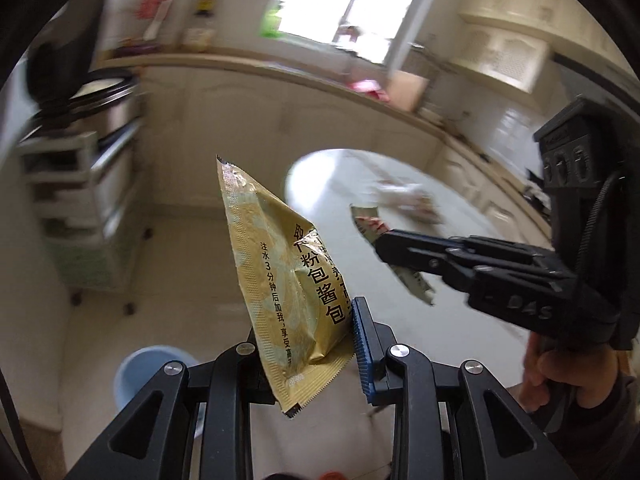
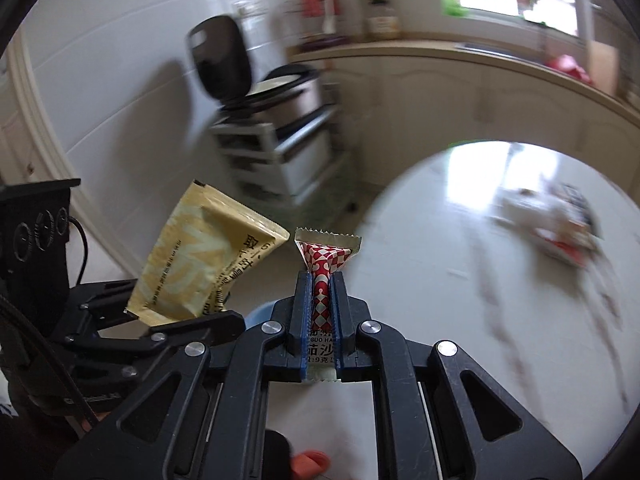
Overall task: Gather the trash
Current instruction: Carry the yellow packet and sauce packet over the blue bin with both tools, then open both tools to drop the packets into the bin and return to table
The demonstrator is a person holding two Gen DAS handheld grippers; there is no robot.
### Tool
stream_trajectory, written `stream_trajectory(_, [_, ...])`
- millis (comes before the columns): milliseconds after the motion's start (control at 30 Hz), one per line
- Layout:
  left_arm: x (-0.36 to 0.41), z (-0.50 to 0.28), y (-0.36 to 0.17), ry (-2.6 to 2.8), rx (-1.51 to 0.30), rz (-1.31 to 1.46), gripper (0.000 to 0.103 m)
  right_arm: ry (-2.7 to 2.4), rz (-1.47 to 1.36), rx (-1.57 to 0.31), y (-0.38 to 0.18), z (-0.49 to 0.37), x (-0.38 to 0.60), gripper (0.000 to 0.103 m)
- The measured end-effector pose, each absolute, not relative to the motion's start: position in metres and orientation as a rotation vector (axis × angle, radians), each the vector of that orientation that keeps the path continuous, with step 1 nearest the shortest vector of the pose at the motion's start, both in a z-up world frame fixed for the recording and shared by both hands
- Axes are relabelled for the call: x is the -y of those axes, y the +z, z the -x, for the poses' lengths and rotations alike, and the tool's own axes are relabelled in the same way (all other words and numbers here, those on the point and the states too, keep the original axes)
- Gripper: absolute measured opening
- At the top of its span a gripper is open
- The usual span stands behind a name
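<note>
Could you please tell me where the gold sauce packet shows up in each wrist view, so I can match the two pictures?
Left wrist view: gold sauce packet at centre, upright between the left gripper fingers.
Right wrist view: same packet at left of centre, held by the left gripper.
Shared landmark: the round white table.

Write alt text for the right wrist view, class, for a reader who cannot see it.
The right gripper is shut on a red-and-white checked sachet, held up in a blurred kitchen. To its left, the left gripper holds a gold sauce packet. A round white table with more wrappers lies beyond.
</note>
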State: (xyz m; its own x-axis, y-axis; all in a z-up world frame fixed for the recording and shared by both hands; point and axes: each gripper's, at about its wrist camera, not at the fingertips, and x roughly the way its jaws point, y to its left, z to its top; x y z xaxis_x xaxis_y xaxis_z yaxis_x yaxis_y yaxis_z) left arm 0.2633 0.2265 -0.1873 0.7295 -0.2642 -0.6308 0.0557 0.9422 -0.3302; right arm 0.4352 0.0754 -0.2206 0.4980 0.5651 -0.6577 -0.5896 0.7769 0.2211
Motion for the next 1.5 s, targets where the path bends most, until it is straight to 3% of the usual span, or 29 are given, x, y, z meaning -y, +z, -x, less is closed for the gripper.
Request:
stream_trajectory(200, [-0.319, -0.238, -0.234, -0.038, -0.840, 0.380, 0.024, 0.811, 0.079, -0.845, -0.255, -0.446, -0.180, 0.009])
stream_trajectory(500, [-0.390, -0.264, -0.308, 0.079, -1.021, 0.447, 0.028, 0.842, 0.098, -0.992, -0.328, -0.478, -0.247, 0.009])
stream_trajectory(667, [-0.393, -0.292, -0.318, 0.146, -1.066, 0.446, 0.056, 0.825, 0.097, -1.044, -0.356, -0.497, -0.256, 0.009])
stream_trajectory(867, [-0.396, -0.282, -0.310, 0.226, -1.062, 0.459, 0.062, 0.827, 0.081, -1.067, -0.368, -0.509, -0.265, 0.011])
stream_trajectory(1033, [-0.382, -0.257, -0.287, 0.274, -1.011, 0.473, 0.064, 0.839, 0.045, -1.017, -0.356, -0.504, -0.266, 0.031])
stream_trajectory(1100, [-0.375, -0.246, -0.273, 0.292, -0.984, 0.458, 0.069, 0.836, 0.028, -0.988, -0.345, -0.499, -0.262, 0.049])
stream_trajectory(1233, [-0.353, -0.226, -0.245, 0.283, -0.926, 0.431, 0.071, 0.810, -0.001, -0.931, -0.315, -0.489, -0.244, 0.055])
stream_trajectory(1500, [-0.271, -0.203, -0.163, 0.213, -0.745, 0.294, 0.092, 0.712, -0.026, -0.717, -0.226, -0.445, -0.155, 0.074])
